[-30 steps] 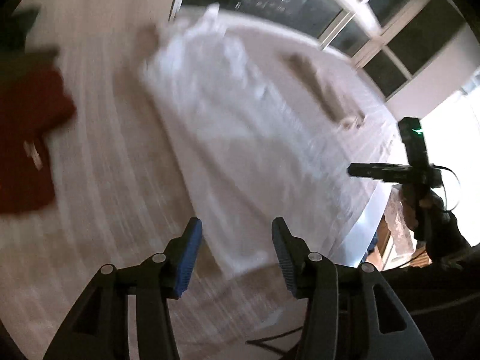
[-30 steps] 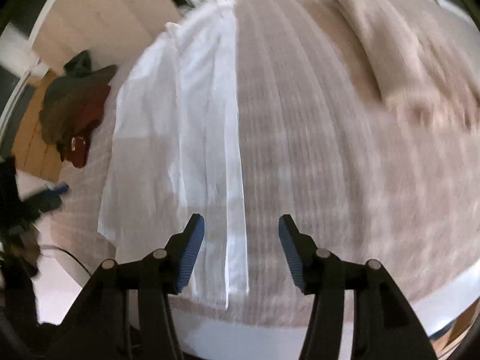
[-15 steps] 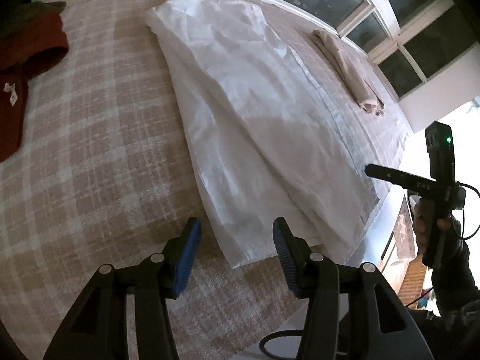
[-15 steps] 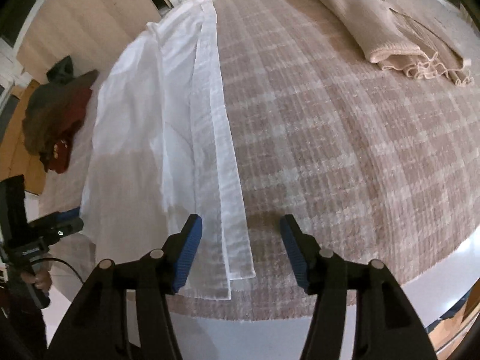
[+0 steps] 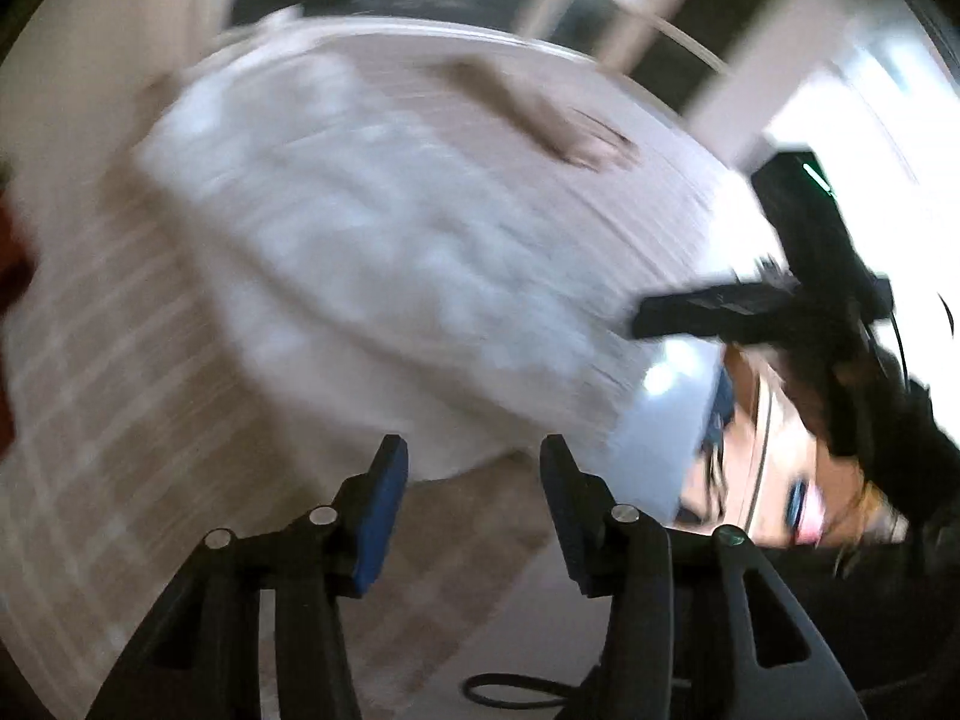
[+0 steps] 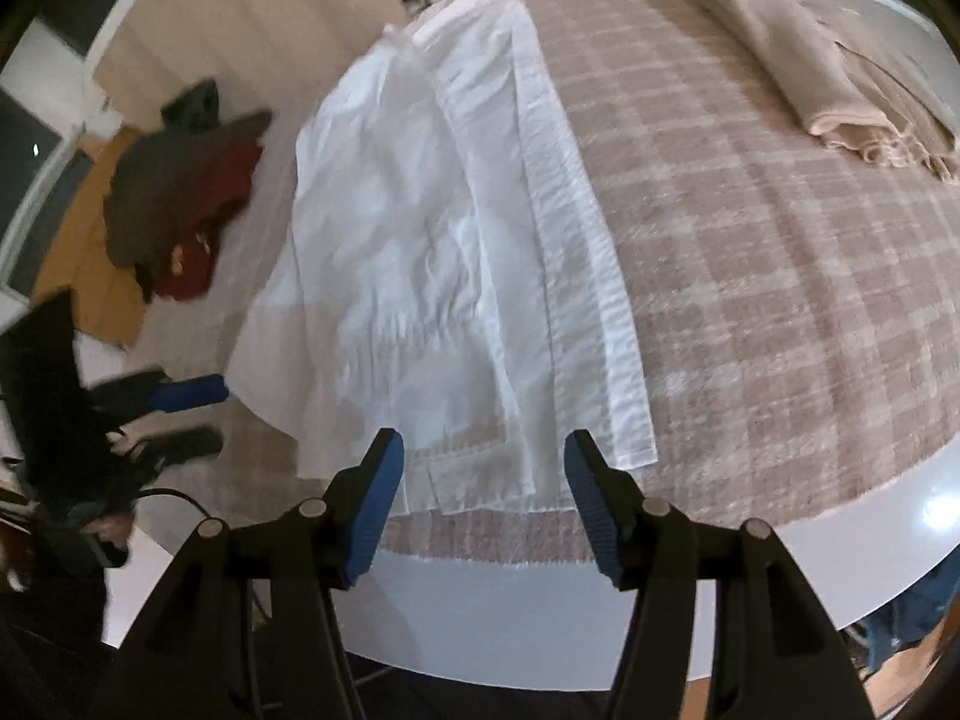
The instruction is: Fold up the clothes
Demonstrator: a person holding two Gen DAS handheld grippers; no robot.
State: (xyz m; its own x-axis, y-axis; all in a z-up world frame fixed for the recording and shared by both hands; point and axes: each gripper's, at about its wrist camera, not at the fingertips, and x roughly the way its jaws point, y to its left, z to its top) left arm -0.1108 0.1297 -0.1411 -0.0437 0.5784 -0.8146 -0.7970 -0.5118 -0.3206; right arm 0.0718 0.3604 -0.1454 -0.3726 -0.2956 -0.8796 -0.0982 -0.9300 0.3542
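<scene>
White shirt hem lies beneath open right claw.

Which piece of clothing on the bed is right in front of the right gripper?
The white shirt: its hem lies just ahead of the open right gripper. The beige folded garment lies far off to the right, the dark red pile far left.

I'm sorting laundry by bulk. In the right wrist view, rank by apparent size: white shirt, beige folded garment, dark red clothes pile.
1. white shirt
2. beige folded garment and dark red clothes pile: look alike; both lie far, so unsure.
</scene>
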